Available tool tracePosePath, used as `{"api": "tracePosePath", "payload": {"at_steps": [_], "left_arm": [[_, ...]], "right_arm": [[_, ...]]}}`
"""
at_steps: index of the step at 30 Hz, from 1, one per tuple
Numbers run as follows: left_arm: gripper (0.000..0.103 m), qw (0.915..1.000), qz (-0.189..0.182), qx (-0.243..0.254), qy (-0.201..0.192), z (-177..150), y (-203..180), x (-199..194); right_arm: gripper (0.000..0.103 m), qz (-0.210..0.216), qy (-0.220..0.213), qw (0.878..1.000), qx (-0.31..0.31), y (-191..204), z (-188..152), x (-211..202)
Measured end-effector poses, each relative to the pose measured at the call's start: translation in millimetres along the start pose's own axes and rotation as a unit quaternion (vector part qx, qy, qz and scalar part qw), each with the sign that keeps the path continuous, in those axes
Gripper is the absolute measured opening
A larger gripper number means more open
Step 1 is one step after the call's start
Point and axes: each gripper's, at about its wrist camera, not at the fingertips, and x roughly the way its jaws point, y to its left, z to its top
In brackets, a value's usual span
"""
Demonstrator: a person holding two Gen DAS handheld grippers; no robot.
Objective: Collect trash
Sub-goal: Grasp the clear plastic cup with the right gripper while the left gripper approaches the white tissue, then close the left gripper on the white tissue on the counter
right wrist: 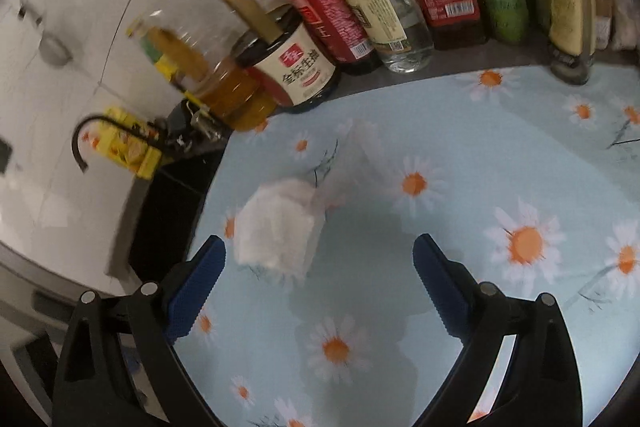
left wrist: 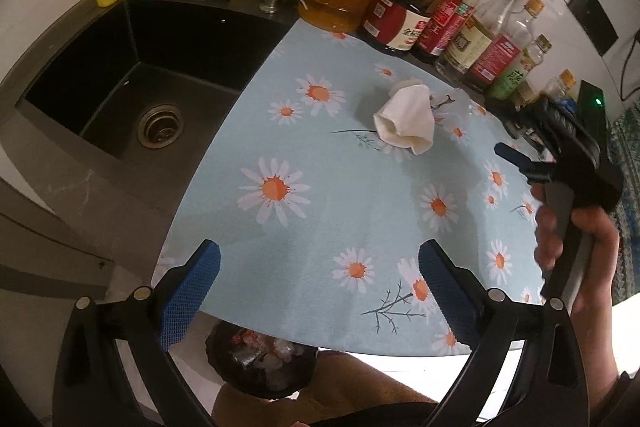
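Lying on the daisy tablecloth (left wrist: 320,163) is a crumpled white tissue (left wrist: 406,121), not far from the row of sauce bottles (left wrist: 460,27) by the wall. Right beside it is something thin and see-through (left wrist: 460,103), maybe a bit of plastic wrap, but it is too hard to see to be sure. The left gripper (left wrist: 320,287) hangs over the near edge of the cloth with its jaws spread wide and nothing between them. Below it, past the table edge, sits a dark trash bin (left wrist: 260,359) with scraps already inside. The right gripper (right wrist: 320,287) also has its jaws spread wide and empty, and in its blurry view the tissue (right wrist: 276,235) sits just ahead of the left finger (right wrist: 196,291), not yet between the two. The tissue looks very light and soft, so it should squash easily and will not break. It may slip out if only a loose corner is pinched. I think the best place to grab is the thick bunched middle, with one finger on each side. The black sink (left wrist: 132,75) is off to the side, well away from the tissue.
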Motion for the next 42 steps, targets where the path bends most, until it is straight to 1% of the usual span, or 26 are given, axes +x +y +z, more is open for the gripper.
{"api": "tracePosePath", "payload": {"at_steps": [2,5,11,16,20,23,24,25,28,32,34,42], "left_arm": [[0.096,1.0000,0.007,-0.006,0.001,-0.5,-1.3,2.0],[0.096,0.9998,0.012,-0.016,0.004,-1.7,-2.3,4.6],[0.096,0.9994,0.020,-0.028,0.005,-1.5,-1.6,6.7],[0.096,0.9990,0.023,-0.037,0.003,0.0,0.8,7.6],[0.096,0.9989,0.023,-0.041,0.004,0.6,1.0,9.5],[0.096,0.9987,0.023,-0.045,0.006,0.6,2.8,11.2],[0.096,0.9987,0.023,-0.046,0.006,0.9,3.3,11.6],[0.096,0.9986,0.023,-0.047,0.006,0.9,4.0,11.7],[0.096,0.9983,0.023,-0.053,0.005,0.7,7.2,12.0],[0.096,0.9980,0.023,-0.058,0.009,0.8,10.6,14.6],[0.096,0.9980,0.021,-0.058,0.009,1.1,11.0,15.3],[0.096,0.9991,0.015,-0.038,0.009,10.5,4.1,17.7]], "right_arm": [[0.094,0.018,0.009,0.999,0.027,-7.7,9.5,9.2],[0.094,0.031,0.020,0.998,0.058,-17.0,22.1,21.8],[0.093,0.028,0.033,0.994,0.096,-30.4,39.3,36.7],[0.093,0.000,0.049,0.996,0.081,-29.4,48.0,50.9],[0.092,-0.012,0.061,0.996,0.069,-26.9,50.6,60.3],[0.080,-0.025,0.074,0.995,0.068,-27.2,50.5,66.8],[0.077,-0.031,0.078,0.994,0.069,-28.0,50.5,69.2],[0.076,-0.033,0.075,0.994,0.068,-27.8,50.8,69.2],[0.063,-0.041,0.082,0.994,0.067,-28.5,51.9,70.1],[0.062,-0.046,0.082,0.994,0.063,-27.9,51.0,68.5],[0.062,-0.041,0.081,0.994,0.065,-28.8,50.3,66.0],[0.062,-0.032,0.066,0.995,0.073,-31.8,49.3,46.5]]}}
